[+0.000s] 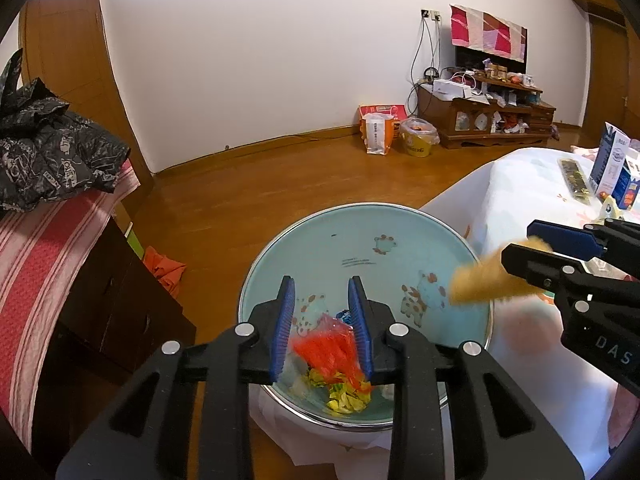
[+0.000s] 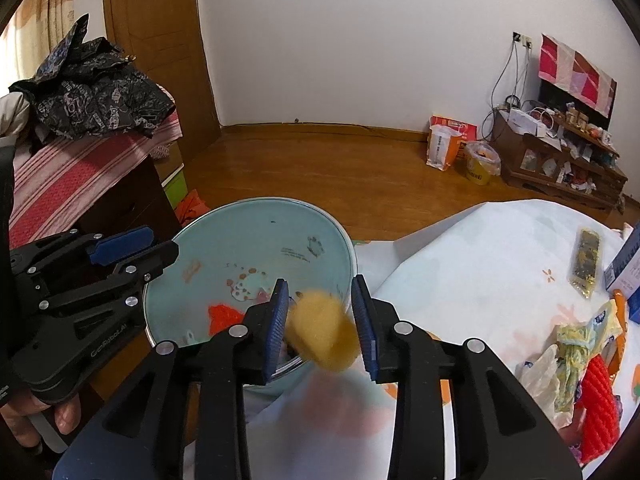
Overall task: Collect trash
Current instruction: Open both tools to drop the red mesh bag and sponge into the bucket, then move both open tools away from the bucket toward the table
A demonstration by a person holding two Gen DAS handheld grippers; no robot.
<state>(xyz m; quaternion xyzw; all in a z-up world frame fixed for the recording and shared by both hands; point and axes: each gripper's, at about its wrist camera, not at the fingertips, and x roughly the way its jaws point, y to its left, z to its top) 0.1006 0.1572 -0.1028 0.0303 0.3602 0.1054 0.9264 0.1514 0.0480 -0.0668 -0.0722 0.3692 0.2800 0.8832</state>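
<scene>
A light blue bin (image 1: 400,224) with cartoon prints stands on the floor beside the table; it also shows in the right wrist view (image 2: 256,232). My left gripper (image 1: 322,330) is open above the bin, with a blurred orange wrapper (image 1: 332,350) between its fingers, seemingly loose. Yellow and other scraps (image 1: 346,398) lie on the bin's bottom. My right gripper (image 2: 322,322) is open over the bin's near rim, with a blurred yellow-brown piece (image 2: 324,334) between its fingers; it shows in the left wrist view (image 1: 484,276) too. More trash (image 2: 576,364) lies on the white tablecloth (image 2: 480,264).
A striped bed with a dark jacket (image 1: 48,152) stands to the left over dark drawers (image 1: 120,300). A TV cabinet (image 1: 492,116), a paper bag (image 1: 376,132) and a yellow bucket (image 1: 418,138) stand by the far wall. Blue cartons (image 1: 616,168) stand on the table.
</scene>
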